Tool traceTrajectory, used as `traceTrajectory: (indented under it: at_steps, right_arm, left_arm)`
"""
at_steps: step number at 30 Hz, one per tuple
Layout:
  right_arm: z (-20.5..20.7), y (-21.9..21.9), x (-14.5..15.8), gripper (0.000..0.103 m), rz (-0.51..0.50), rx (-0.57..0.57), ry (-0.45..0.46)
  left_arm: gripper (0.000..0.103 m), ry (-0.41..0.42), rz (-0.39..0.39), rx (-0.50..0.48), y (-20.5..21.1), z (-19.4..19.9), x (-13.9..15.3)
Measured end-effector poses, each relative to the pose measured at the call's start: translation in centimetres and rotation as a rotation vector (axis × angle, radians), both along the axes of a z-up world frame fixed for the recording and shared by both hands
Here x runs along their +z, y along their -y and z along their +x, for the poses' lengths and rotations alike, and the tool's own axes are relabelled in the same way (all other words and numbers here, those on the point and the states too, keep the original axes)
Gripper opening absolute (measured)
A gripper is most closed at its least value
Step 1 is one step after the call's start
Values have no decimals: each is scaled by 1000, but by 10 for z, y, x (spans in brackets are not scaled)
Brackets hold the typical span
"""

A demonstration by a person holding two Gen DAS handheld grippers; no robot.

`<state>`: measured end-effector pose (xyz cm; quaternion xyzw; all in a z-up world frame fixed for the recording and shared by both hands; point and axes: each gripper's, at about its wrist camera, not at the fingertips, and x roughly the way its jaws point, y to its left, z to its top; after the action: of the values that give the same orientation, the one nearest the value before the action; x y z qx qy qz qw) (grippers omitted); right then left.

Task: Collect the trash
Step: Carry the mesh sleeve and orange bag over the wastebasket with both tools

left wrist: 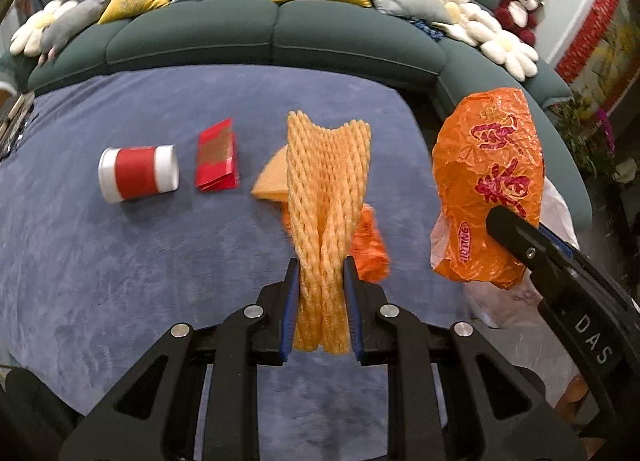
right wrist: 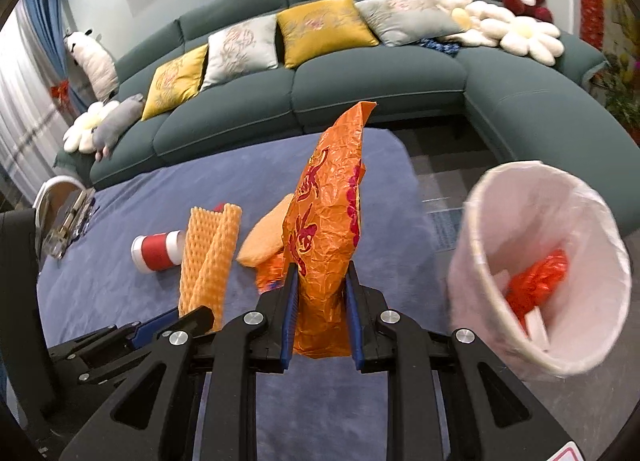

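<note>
- Orange foam netting (left wrist: 326, 221) hangs at the centre of the left wrist view, pinched between the two blue pads of the left tongs (left wrist: 322, 301); the tongs grip its lower end, so the rest stands up and away from the camera, clear of the blue tabletop (left wrist: 120, 261).
- Crinkled orange plastic wrapper (right wrist: 324, 221) with red characters is pinched in the same way by the right tongs (right wrist: 322, 309), at the centre of the right wrist view; it is also held by one end and is off the tabletop.
- Both pieces seem to be lifted together so that they can go in one trip to the white-lined trash bin (right wrist: 472, 261), which stands at the right of the right wrist view, beside the tabletop edge; I judge this, I do not see it done.
- Inside the bin some orange-red scrap (right wrist: 540, 281) lies already, so the bin is the collecting place.
- On the tabletop more trash waits: a red-and-white paper cup (left wrist: 138, 173) lying on its side at centre left, a red envelope (left wrist: 218, 157) just beside it, and a pale orange piece (left wrist: 272, 177) partly hidden behind the netting.
- Another crumpled orange wrapper (left wrist: 370, 249) lies just right of the left tongs.
- Behind all, a green sofa (left wrist: 280, 41) with cushions fills the upper part of both views.
</note>
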<state>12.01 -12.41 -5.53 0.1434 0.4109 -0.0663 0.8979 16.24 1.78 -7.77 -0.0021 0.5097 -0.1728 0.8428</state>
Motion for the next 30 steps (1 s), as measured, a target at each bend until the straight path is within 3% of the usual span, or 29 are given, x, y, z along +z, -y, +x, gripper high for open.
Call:
traceTrajectory:
  at_steps: [13, 30]
  right_arm:
    - [-63, 73, 14, 20, -12, -138, 38]
    - [-122, 166, 12, 21, -2, -307, 45]
  left_arm:
    - [21, 70, 5, -156, 82, -33, 27]
    - [21, 98, 21, -343, 191, -68, 31]
